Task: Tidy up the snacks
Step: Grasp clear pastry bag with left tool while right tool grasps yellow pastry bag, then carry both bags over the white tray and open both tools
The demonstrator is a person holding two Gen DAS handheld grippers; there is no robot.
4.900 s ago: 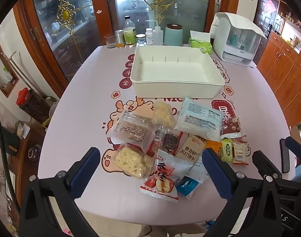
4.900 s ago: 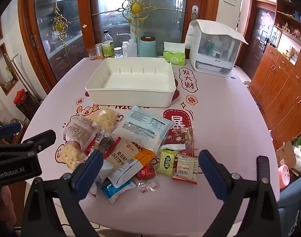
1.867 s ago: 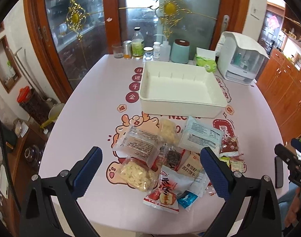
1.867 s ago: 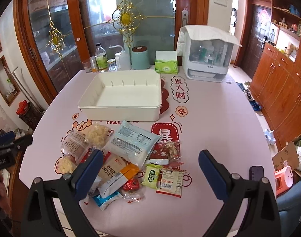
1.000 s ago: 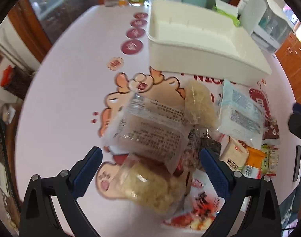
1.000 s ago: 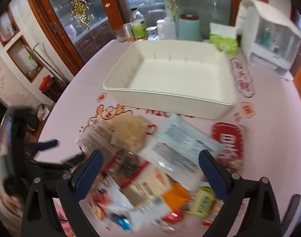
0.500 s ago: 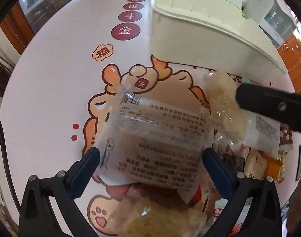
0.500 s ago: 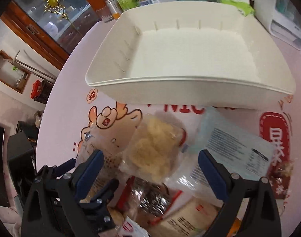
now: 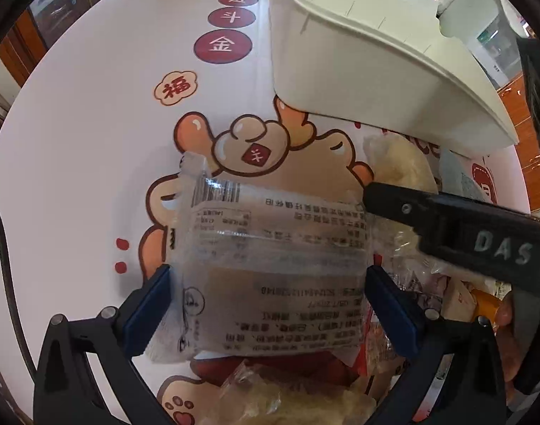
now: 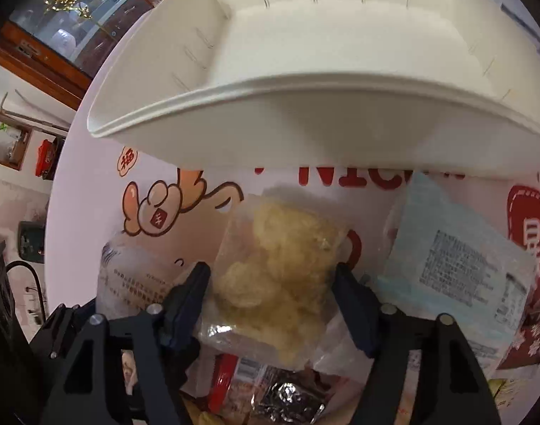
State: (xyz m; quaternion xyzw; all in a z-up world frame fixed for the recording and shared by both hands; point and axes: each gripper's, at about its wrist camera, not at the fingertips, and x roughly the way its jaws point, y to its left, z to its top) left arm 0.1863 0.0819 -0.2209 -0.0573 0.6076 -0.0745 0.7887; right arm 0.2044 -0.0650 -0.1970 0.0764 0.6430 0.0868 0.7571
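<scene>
- Since a second ago, you have been dropping both grippers onto the desk's pile beside the bin (image 10: 305, 120).
- Left gripper (image 9: 270, 304): jaws wide, straddling the clear pack (image 9: 273, 262).
- Right gripper (image 10: 271, 304): jaws closing around the puffs bag (image 10: 280, 265), crushable; grip lightly mid-bag.

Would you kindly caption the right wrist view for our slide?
Right gripper straddling a clear bag of pale yellow snacks before the empty white bin.
</scene>
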